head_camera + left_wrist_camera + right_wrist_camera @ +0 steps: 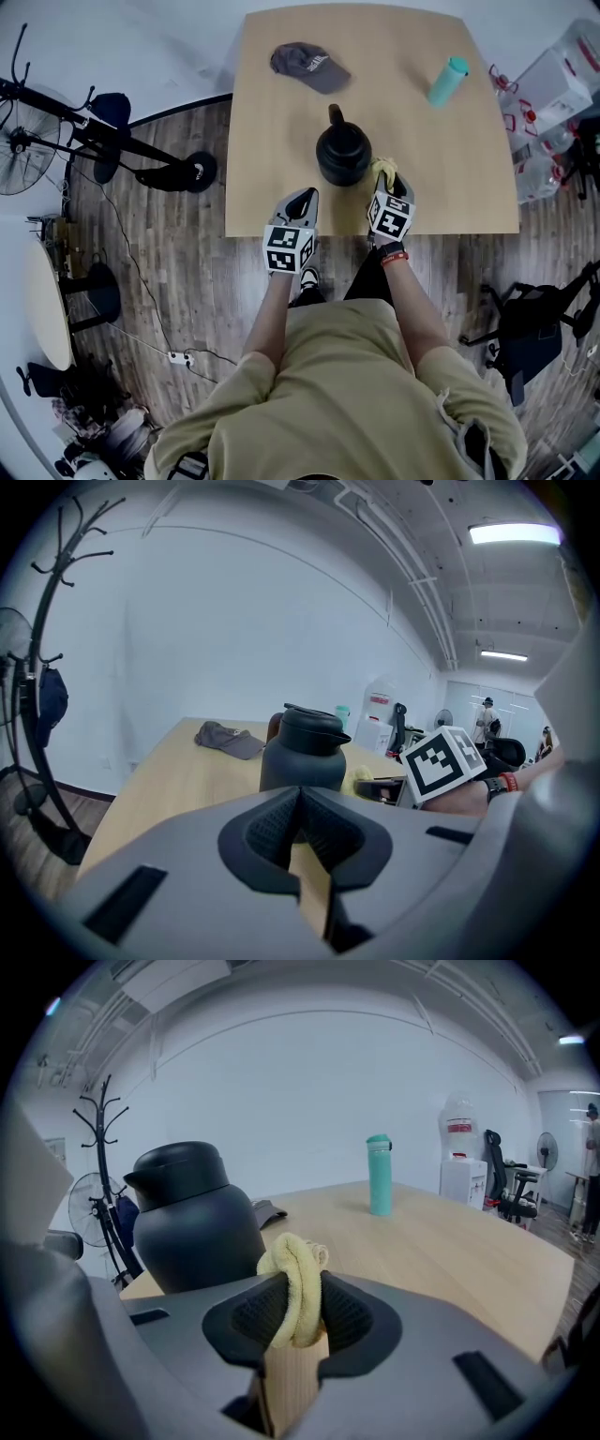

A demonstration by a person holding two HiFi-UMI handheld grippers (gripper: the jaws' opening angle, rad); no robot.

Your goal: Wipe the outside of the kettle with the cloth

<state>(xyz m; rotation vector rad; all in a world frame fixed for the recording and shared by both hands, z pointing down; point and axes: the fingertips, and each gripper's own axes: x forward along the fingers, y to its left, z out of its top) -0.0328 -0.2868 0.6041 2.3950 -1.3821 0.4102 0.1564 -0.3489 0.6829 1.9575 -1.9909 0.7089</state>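
Observation:
A dark round kettle (342,153) with a handle and lid stands upright on the wooden table (272,122), near the front edge. It shows ahead of my left gripper (300,803) as the kettle (303,752), and to the left of my right gripper (298,1309) as the kettle (195,1218). My right gripper (386,180) is shut on a yellow cloth (293,1283), the cloth (382,169) lying just right of the kettle. My left gripper (302,200) is shut with nothing in it, at the table's front edge, short of the kettle.
A grey cap (309,66) lies at the table's far left, and a teal bottle (447,81) at the far right. A coat rack (42,696) and a fan (23,150) stand left of the table. Water jugs (553,94) sit to the right.

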